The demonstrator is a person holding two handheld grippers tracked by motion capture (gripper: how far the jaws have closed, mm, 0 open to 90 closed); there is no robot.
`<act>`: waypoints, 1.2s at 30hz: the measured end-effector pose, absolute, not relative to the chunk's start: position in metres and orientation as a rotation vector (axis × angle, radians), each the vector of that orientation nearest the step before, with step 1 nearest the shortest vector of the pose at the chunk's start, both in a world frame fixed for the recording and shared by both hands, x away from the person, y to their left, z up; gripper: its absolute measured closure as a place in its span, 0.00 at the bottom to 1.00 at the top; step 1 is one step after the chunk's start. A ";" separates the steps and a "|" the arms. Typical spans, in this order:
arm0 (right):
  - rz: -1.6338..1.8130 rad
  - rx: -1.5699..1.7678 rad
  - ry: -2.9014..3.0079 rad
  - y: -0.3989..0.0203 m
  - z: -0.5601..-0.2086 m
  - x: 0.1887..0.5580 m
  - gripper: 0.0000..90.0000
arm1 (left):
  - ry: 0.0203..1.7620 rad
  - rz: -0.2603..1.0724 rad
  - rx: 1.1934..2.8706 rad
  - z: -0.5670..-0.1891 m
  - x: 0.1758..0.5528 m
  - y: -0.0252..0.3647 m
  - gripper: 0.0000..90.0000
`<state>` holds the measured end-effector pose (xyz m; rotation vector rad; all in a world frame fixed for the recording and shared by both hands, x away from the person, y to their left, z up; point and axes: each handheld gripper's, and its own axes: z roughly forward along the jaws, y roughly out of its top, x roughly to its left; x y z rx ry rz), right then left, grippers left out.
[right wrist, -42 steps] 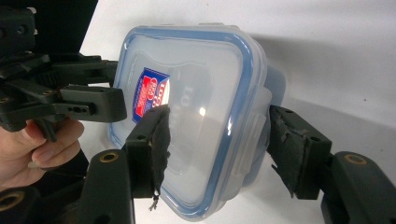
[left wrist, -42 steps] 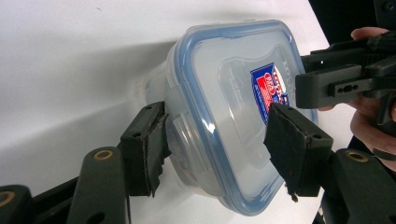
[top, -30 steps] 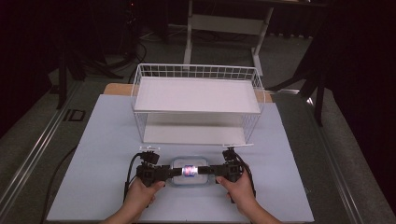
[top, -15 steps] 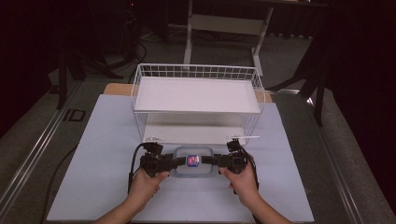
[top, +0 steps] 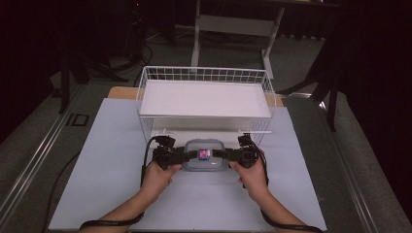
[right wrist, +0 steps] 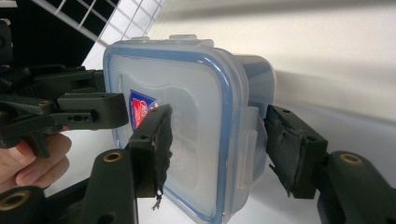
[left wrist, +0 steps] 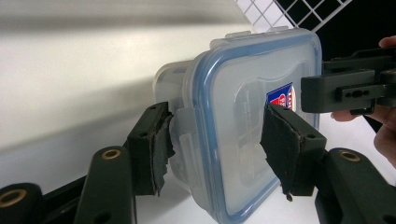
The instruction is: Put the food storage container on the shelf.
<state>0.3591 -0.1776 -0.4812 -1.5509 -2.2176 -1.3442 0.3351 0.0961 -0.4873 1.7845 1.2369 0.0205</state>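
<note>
Gripping the clear lidded container (top: 204, 156) from both ends, left gripper (top: 180, 156) just easing slightly, right gripper (top: 227, 155) clamped, carried closer to the wire basket (top: 145, 97).

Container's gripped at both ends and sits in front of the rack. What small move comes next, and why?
Probably carry the container forward, level, into the lower opening of the wire rack. The left tool and the right tool each clamp an end, one pad on the lid and one underneath, and the rack's open lower tier lies straight ahead.
</note>
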 end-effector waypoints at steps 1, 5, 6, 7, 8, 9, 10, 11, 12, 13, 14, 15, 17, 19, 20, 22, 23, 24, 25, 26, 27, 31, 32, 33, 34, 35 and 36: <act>-1.357 -1.556 -2.210 -0.178 -0.482 0.361 0.47 | 1.232 0.028 1.782 -0.487 0.338 0.096 0.49; -1.315 -1.552 -2.260 -0.172 -0.489 0.366 0.48 | 1.260 0.105 1.761 -0.485 0.349 0.096 0.59; -1.315 -1.552 -2.260 -0.172 -0.489 0.366 0.48 | 1.250 0.098 1.761 -0.485 0.354 0.097 0.59; -1.336 -1.571 -2.237 -0.172 -0.491 0.366 0.49 | 1.255 0.079 1.771 -0.486 0.359 0.099 0.59; -1.357 -1.591 -2.203 -0.173 -0.493 0.369 0.50 | 1.251 0.075 1.773 -0.488 0.362 0.100 0.59; -1.379 -1.608 -2.181 -0.174 -0.496 0.374 0.51 | 1.249 0.070 1.781 -0.491 0.365 0.100 0.58; -1.379 -1.608 -2.181 -0.174 -0.496 0.374 0.51 | 1.272 0.048 1.789 -0.495 0.368 0.099 0.58; -1.372 -1.616 -2.190 -0.173 -0.499 0.376 0.51 | 1.258 0.051 1.783 -0.498 0.370 0.100 0.57; -1.384 -1.629 -2.171 -0.173 -0.501 0.378 0.51 | 1.261 0.055 1.782 -0.499 0.371 0.100 0.57; -1.401 -1.634 -2.159 -0.174 -0.503 0.381 0.51 | 1.267 0.061 1.778 -0.499 0.372 0.099 0.57; -1.417 -1.637 -2.171 -0.174 -0.503 0.381 0.51 | 1.265 0.057 1.773 -0.500 0.373 0.099 0.57; -1.417 -1.637 -2.171 -0.174 -0.503 0.381 0.51 | 1.266 0.051 1.764 -0.501 0.375 0.100 0.57; -1.428 -1.651 -2.176 -0.173 -0.503 0.384 0.50 | 1.266 0.052 1.755 -0.503 0.377 0.099 0.57; -1.431 -1.652 -2.175 -0.174 -0.504 0.384 0.50 | 1.255 0.076 1.764 -0.501 0.378 0.097 0.57; -1.432 -1.655 -2.177 -0.175 -0.505 0.385 0.50 | 1.249 0.080 1.772 -0.501 0.378 0.096 0.58; -1.431 -1.659 -2.166 -0.175 -0.506 0.386 0.50 | 1.264 0.071 1.758 -0.501 0.380 0.095 0.58; -1.432 -1.674 -2.160 -0.175 -0.506 0.386 0.50 | 1.255 0.084 1.767 -0.501 0.381 0.096 0.58; -1.430 -1.682 -2.165 -0.175 -0.506 0.387 0.50 | 1.239 0.094 1.780 -0.501 0.383 0.095 0.58; -1.430 -1.682 -2.165 -0.175 -0.506 0.387 0.50 | 1.244 0.097 1.777 -0.500 0.384 0.093 0.58; -1.459 -1.702 -2.173 -0.174 -0.505 0.386 0.59 | 1.249 0.095 1.779 -0.500 0.384 0.091 0.59; -1.459 -1.702 -2.173 -0.174 -0.505 0.386 0.59 | 1.246 0.093 1.784 -0.499 0.385 0.091 0.59; -1.483 -1.715 -2.197 -0.176 -0.501 0.393 0.59 | 1.234 0.084 1.785 -0.500 0.390 0.091 0.59; -1.482 -1.718 -2.194 -0.176 -0.501 0.394 0.59 | 1.208 0.085 1.792 -0.501 0.392 0.092 0.59; -1.484 -1.727 -2.187 -0.176 -0.501 0.394 0.59 | 1.221 0.077 1.772 -0.503 0.392 0.093 0.59; -1.490 -1.731 -2.191 -0.175 -0.501 0.395 0.59 | 1.256 0.068 1.749 -0.503 0.392 0.093 0.59; -1.505 -1.734 -2.190 -0.175 -0.502 0.396 0.59 | 1.232 0.076 1.749 -0.505 0.393 0.095 0.59; -1.505 -1.734 -2.190 -0.175 -0.502 0.396 0.59 | 1.222 0.088 1.744 -0.506 0.393 0.095 0.59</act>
